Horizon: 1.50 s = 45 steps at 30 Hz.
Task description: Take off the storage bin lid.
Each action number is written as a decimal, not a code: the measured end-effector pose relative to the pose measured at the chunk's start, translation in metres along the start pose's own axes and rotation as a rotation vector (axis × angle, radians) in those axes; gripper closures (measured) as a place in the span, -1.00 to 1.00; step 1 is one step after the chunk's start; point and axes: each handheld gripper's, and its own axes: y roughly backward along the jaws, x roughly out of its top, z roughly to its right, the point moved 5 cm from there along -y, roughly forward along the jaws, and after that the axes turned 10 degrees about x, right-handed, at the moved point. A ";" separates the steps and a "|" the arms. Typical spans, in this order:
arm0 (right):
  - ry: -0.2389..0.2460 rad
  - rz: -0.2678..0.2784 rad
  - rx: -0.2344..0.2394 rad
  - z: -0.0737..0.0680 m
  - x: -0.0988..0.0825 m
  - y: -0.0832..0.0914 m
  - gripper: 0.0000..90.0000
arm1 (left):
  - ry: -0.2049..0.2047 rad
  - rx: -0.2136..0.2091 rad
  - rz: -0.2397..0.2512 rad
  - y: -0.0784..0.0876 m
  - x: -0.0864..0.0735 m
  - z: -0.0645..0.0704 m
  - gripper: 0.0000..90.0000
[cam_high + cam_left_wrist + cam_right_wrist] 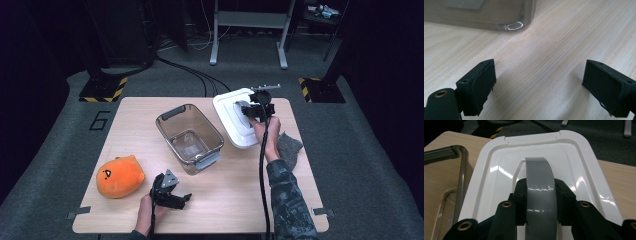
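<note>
Right hand-held gripper (540, 202) clamps lid handle (539, 180).

White lid (584, 170) (grey handle (540, 187)) tilted beside clear bin (189, 137).

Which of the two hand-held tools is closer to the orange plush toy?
The left tool: it rests just beside the orange plush toy at the table's near edge. The right tool is across the table, clamped on the white lid's grey handle.
</note>
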 end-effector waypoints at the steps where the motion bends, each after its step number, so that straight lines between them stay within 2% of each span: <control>1: -0.007 -0.003 -0.003 0.002 -0.002 -0.002 0.48 | 0.000 0.000 0.000 0.000 0.000 0.000 -0.75; 6: -0.033 -0.016 -0.014 0.009 -0.010 -0.013 0.48 | 0.001 0.009 0.003 0.000 0.000 0.000 -0.75; 12: -0.051 -0.023 -0.019 0.012 -0.017 -0.023 0.48 | 0.001 0.009 0.003 0.000 0.000 0.000 -0.75; 19: -0.063 -0.027 -0.021 0.010 -0.025 -0.037 0.48 | 0.010 0.012 0.009 -0.001 0.000 0.000 -0.75; 31: -0.087 -0.051 -0.014 0.010 -0.043 -0.063 0.48 | 0.000 0.001 0.000 0.000 0.000 0.000 -0.75; 35: -0.111 -0.052 -0.021 0.011 -0.048 -0.069 0.48 | 0.000 0.000 0.000 0.000 0.000 0.000 -0.75; 38: -0.102 -0.053 -0.034 0.012 -0.052 -0.074 0.48 | 0.000 0.000 0.000 0.000 0.000 0.000 -0.75; 45: -0.116 -0.059 -0.039 0.012 -0.057 -0.087 0.48 | 0.000 0.000 0.000 0.000 0.000 0.000 -0.75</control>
